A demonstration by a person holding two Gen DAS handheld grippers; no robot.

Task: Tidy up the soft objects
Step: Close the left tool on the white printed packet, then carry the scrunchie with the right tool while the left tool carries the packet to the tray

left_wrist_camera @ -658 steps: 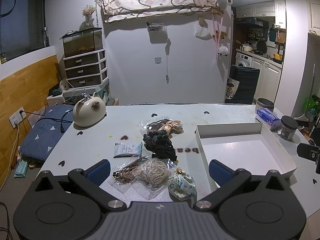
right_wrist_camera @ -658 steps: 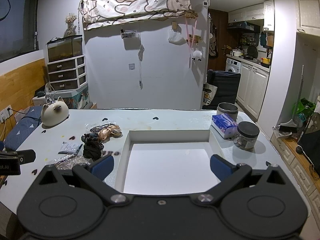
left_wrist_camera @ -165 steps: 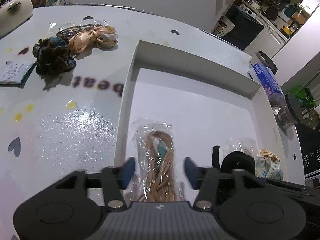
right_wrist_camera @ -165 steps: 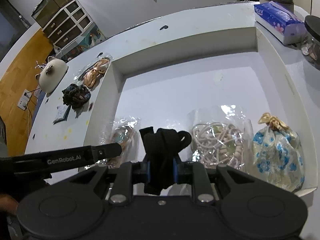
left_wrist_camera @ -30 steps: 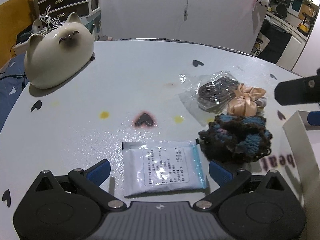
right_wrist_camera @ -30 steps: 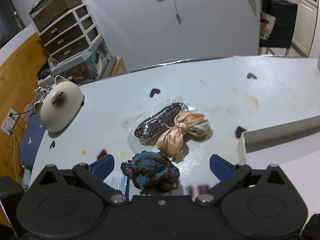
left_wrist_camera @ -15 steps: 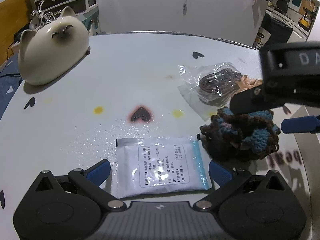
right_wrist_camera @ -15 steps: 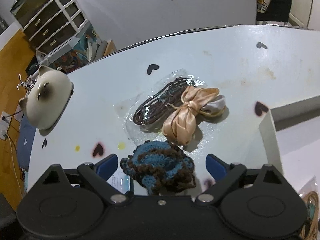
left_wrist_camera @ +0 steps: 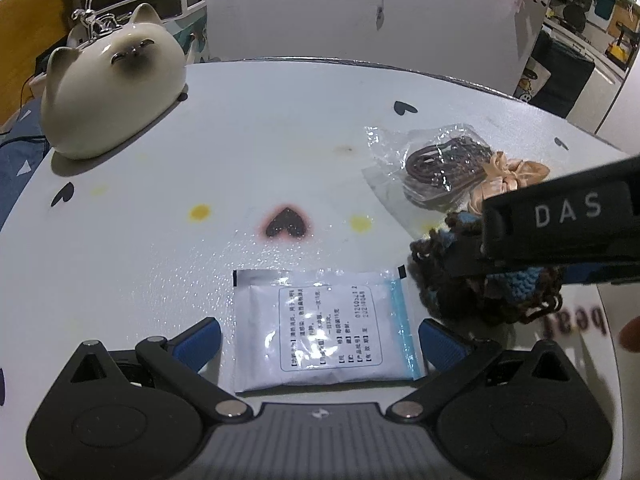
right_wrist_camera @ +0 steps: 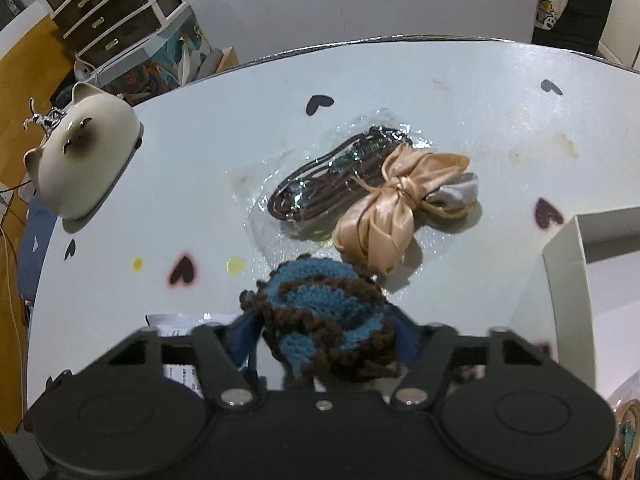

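right gripper point(right_wrist_camera: 326, 338) is seen with its jaws just closing around the blue and brown crocheted yarn scrunchie point(right_wrist_camera: 320, 312), blue pads drawn in against both sides of the knit; it looks gripped or nearly so, the scrunchie not yet lifted off the white tabletop with black heart marks point(right_wrist_camera: 200, 152). the scrunchie lies near the gripper, left of the white open-top tray point(right_wrist_camera: 568, 256), with the beige satin ribbon bow point(right_wrist_camera: 396, 208) just beyond it and the clear plastic bag of dark brown hair ties point(right_wrist_camera: 328, 184) farther left of the bow

left gripper point(left_wrist_camera: 320, 344) is held wide open, nothing clamped, its blue pads point(left_wrist_camera: 200, 340) standing either side of the flat white sealed sachet with a printed label point(left_wrist_camera: 324, 332) on the table. the cream ceramic cat-shaped ornament point(left_wrist_camera: 108, 84) sits far left, untouched

step in hand is judged to be the pick of the scrunchie. next a firm squeeze is called for, then a lift and a carry right over the tray wall; the soft knit may sag or snag, so a clear lift is needed
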